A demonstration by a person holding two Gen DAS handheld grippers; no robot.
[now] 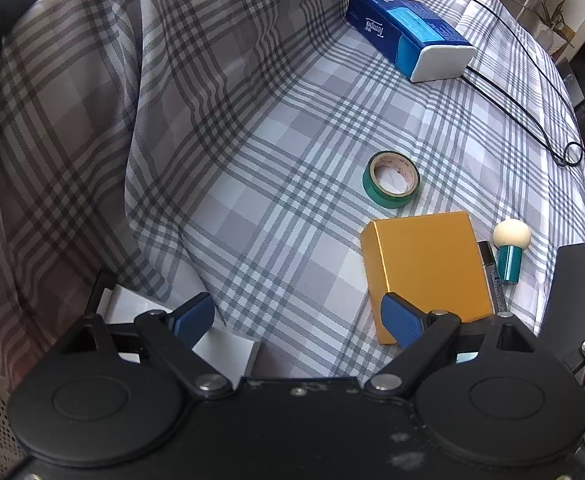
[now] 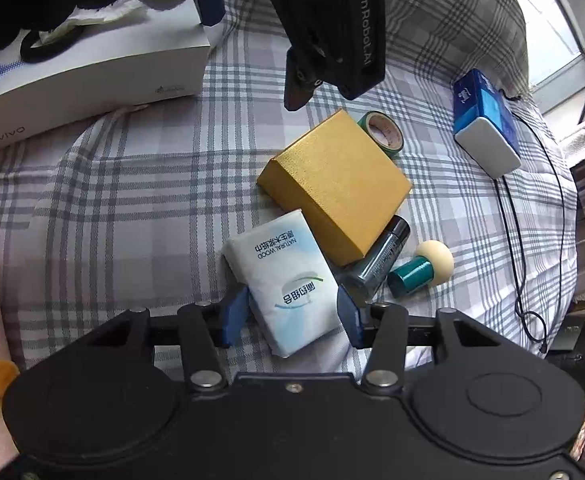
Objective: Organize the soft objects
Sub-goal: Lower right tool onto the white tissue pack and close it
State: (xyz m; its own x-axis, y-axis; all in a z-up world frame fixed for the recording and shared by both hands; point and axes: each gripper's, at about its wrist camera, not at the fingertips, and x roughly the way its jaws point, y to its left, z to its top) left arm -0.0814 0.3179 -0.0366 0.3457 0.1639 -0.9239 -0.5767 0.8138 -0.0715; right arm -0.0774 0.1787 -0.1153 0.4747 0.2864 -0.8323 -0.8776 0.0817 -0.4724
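Near the bottom of the right wrist view, the right gripper [image 2: 292, 314] has its fingers squeezed on the soft white tissue pack [image 2: 282, 280] on the checked bed [image 2: 132, 200]. It could slip out. Just behind, the gold box [image 2: 334, 184] and dark tube [image 2: 380, 260] crowd it. The left gripper [image 1: 294, 320] is wide open, holding nothing.

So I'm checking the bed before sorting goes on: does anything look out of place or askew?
Mostly the small heap: the gold box lies tilted, overlapping a dark tube, with a tissue pack against it, gripped by the right tongs.
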